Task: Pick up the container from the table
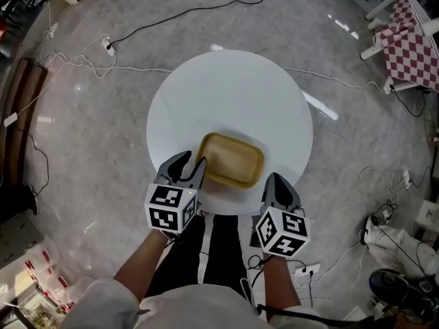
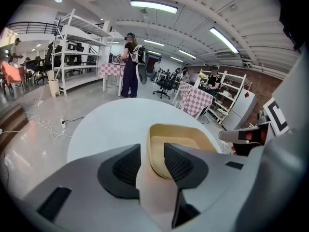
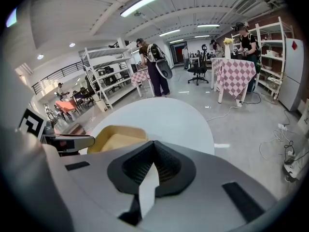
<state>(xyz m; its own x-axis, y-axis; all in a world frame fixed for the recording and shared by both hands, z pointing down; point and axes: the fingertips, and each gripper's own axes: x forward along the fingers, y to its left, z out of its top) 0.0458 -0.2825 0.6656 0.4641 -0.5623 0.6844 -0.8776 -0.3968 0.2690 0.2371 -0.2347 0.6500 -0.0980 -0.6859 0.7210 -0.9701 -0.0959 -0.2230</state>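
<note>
My left hand-held gripper (image 1: 192,160), spread, straddles the rim of the container (image 1: 232,160) on the table (image 1: 226,94); my right hand-held gripper (image 1: 277,179) (pressed together) hangs beside it.

Floor: the grey polished floor (image 1: 82,136) is reflecting the lights, and white cables (image 1: 137,69) are trailing across it.
Shelving: white metal racks (image 2: 77,42) are standing at the side.
Tables: checkered cloths (image 1: 411,40) are covering them.
Ceiling: strip lights (image 2: 153,6) are glowing.

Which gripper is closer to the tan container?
Left. The left gripper, jaws open, straddles the container at its near rim; the right gripper hangs shut, clear of its other corner.
</note>
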